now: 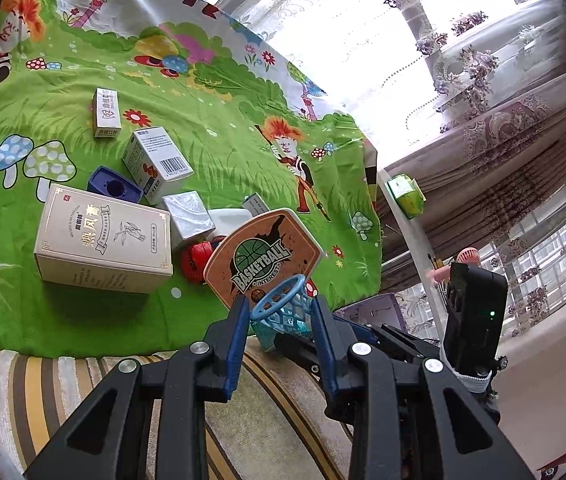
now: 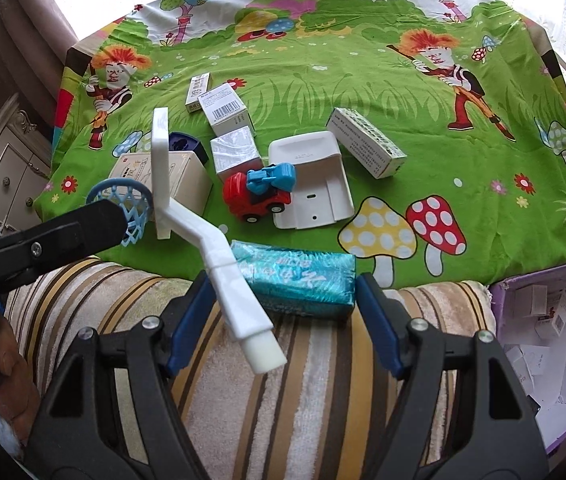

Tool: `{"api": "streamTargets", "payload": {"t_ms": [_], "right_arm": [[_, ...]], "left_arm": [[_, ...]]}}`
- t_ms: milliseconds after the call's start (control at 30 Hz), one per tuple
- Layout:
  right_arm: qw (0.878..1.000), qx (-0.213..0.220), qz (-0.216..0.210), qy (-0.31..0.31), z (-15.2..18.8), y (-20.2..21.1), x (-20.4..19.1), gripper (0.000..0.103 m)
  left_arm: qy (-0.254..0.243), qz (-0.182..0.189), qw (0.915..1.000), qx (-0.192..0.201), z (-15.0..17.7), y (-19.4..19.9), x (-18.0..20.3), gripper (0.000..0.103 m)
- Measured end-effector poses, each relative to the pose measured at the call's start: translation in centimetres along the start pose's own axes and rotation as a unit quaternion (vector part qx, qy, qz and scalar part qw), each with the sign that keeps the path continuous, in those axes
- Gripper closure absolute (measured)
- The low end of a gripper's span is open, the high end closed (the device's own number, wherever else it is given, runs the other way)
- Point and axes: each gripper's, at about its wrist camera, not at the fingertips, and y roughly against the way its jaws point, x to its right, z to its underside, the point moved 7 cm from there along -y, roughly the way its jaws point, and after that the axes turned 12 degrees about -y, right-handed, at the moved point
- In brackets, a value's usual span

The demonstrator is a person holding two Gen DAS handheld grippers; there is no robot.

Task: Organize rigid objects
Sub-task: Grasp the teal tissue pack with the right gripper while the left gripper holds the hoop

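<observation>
My left gripper (image 1: 279, 312) is shut on the blue net (image 1: 283, 314) of a toy basketball hoop with an orange backboard (image 1: 263, 256), held above the cloth's near edge. In the right wrist view the hoop's white pole (image 2: 219, 264) slants down between my right gripper's open jaws (image 2: 283, 300), and the left gripper (image 2: 83, 220) shows at the blue hoop ring (image 2: 123, 200). A teal wrapped pack (image 2: 299, 280) lies just ahead of the right gripper. A red and blue toy truck (image 2: 261, 192) stands further back.
Several boxes lie on the green cartoon cloth (image 2: 443, 152): a beige box (image 1: 103, 240), a white barcode box (image 1: 159, 160), a silver box (image 2: 237, 152), a long box (image 2: 367, 142), a white holder (image 2: 311, 180). A purple box (image 2: 543, 340) holding small items sits at right.
</observation>
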Motion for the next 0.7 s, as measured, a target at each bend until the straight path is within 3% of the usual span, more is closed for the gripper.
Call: {"api": "streamTargets", "payload": {"t_ms": [467,700], "right_arm": [[0.997,0.043,0.003,-0.061,0.9,4.7,7.5,0.028],[0.991,0.066,0.030,-0.111,2.4,7.9,14.4,0.028]], "left_arm": [[-0.039,0.028,0.9985,-0.027,-0.3,-3.4,6.0,0.070],[-0.074,0.043,0.9946,-0.058,0.1,-6.6,10.5,0.070]]}}
